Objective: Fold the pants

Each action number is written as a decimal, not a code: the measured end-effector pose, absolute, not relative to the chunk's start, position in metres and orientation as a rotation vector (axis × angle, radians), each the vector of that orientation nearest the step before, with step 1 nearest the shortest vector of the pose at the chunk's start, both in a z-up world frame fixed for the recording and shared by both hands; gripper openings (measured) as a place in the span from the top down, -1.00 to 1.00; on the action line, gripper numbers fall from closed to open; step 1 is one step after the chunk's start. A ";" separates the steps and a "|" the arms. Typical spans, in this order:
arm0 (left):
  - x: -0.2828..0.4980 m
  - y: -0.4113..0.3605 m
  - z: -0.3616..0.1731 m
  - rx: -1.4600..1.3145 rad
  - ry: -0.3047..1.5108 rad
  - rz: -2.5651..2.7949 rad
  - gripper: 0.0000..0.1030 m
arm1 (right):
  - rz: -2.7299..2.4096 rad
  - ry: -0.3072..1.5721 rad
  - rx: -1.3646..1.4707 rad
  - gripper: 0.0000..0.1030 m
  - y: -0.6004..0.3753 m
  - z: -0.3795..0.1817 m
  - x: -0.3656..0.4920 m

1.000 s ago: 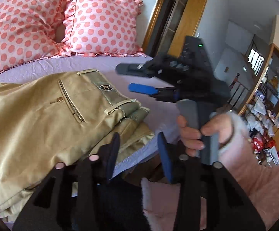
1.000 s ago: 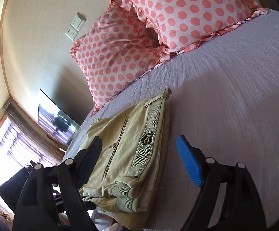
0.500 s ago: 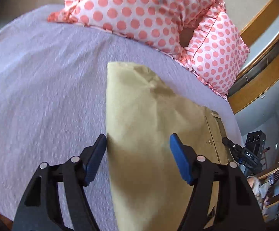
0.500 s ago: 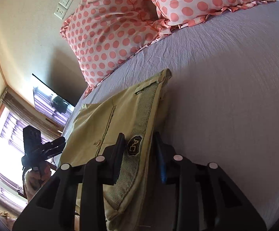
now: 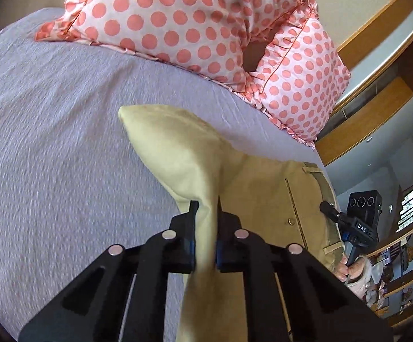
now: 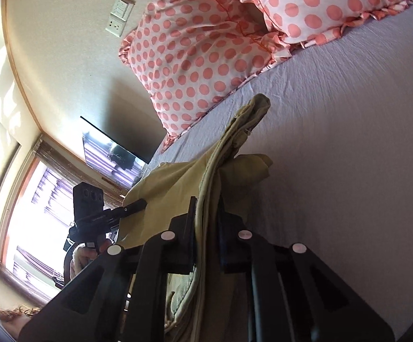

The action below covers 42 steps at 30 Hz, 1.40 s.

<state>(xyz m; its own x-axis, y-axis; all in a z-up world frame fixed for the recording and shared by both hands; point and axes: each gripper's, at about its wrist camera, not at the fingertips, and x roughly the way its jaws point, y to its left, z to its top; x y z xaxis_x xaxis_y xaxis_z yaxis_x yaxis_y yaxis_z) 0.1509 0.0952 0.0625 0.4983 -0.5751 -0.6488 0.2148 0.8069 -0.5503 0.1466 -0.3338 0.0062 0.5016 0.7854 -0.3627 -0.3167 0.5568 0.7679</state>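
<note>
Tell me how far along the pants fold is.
Done: the khaki pants already lie partly folded on the lavender bedsheet. In hand: left gripper and right gripper each pinch an edge, lifting it. Left: laying the raised fabric over and releasing.

pants [image 5: 175, 154]: matt khaki cloth, soft between my fingers [image 5: 190, 225]
bed sheet [image 5: 49, 131]: lilac cloth, crinkled
pillows [image 5: 178, 22]: glossy dotted cloth
fingers: matt black plastic

Your wrist views sit close over the pants [image 5: 175, 154] from opposite ends, both facing the pillows [image 5: 195, 25].
</note>
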 end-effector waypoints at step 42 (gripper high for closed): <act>0.070 -0.002 0.049 0.063 0.774 -0.102 -0.96 | 0.198 0.713 0.208 -0.97 -0.266 0.020 0.069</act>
<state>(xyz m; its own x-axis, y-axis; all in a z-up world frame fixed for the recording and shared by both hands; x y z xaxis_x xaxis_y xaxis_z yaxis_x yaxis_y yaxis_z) 0.0695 -0.0024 0.0492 0.7108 -0.0683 -0.7000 0.1149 0.9932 0.0198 0.0693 -0.2657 0.0196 0.7396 0.2496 -0.6251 -0.1084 0.9608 0.2553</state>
